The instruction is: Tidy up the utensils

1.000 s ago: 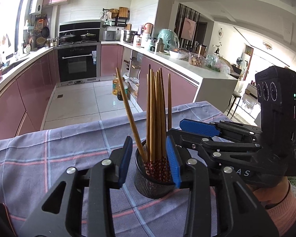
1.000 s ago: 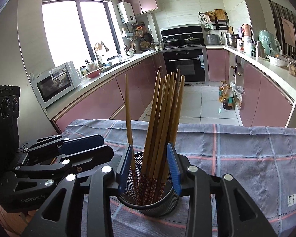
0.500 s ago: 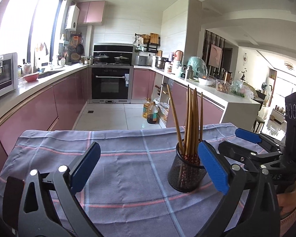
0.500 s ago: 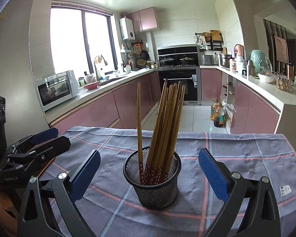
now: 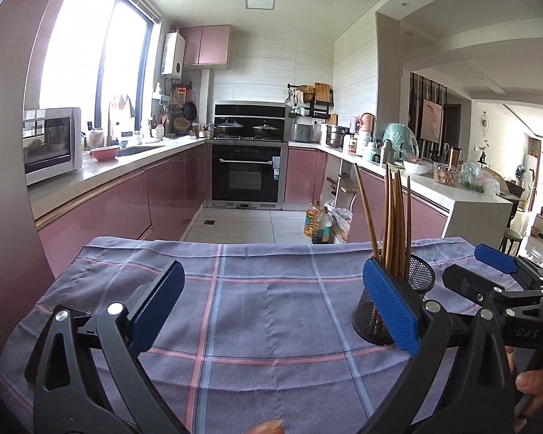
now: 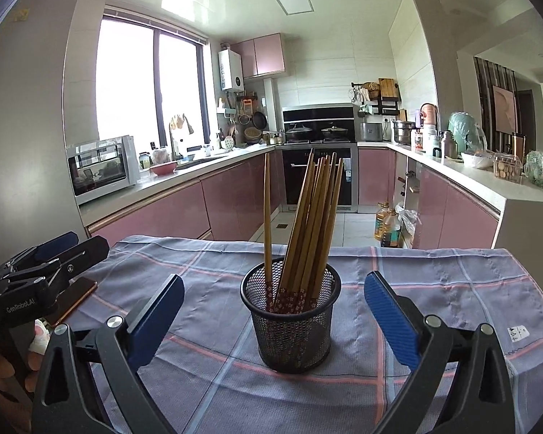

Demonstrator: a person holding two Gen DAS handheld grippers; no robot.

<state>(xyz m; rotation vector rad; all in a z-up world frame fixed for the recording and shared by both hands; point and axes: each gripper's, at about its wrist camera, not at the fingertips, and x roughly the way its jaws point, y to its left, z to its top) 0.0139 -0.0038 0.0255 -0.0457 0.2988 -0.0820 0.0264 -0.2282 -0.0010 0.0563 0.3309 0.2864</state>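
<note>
A black mesh cup (image 6: 289, 325) stands upright on the checked cloth (image 6: 434, 289), holding several wooden chopsticks (image 6: 307, 224) that lean right, one standing apart at the left. My right gripper (image 6: 273, 318) is open wide. The cup sits just ahead of its gap, and both blue pads (image 6: 391, 318) are clear of it. My left gripper (image 5: 275, 305) is open over bare cloth (image 5: 264, 289). Its right pad (image 5: 391, 307) hides part of the cup (image 5: 421, 278) and the chopsticks (image 5: 394, 224). Each gripper shows in the other's view: the right gripper (image 5: 478, 267), the left gripper (image 6: 85, 242).
A flat brown-edged object (image 6: 76, 298) lies at the cloth's left edge under the left gripper. The table's far edge drops to a tiled kitchen floor with oil bottles (image 6: 387, 228). Pink cabinets and an oven (image 5: 248, 181) lie beyond. A hand (image 5: 532, 387) holds the right gripper.
Both grippers, closed around the cup one second ago, have opened wide and drawn back. The left one has swung left, so the cup now sits at its right.
</note>
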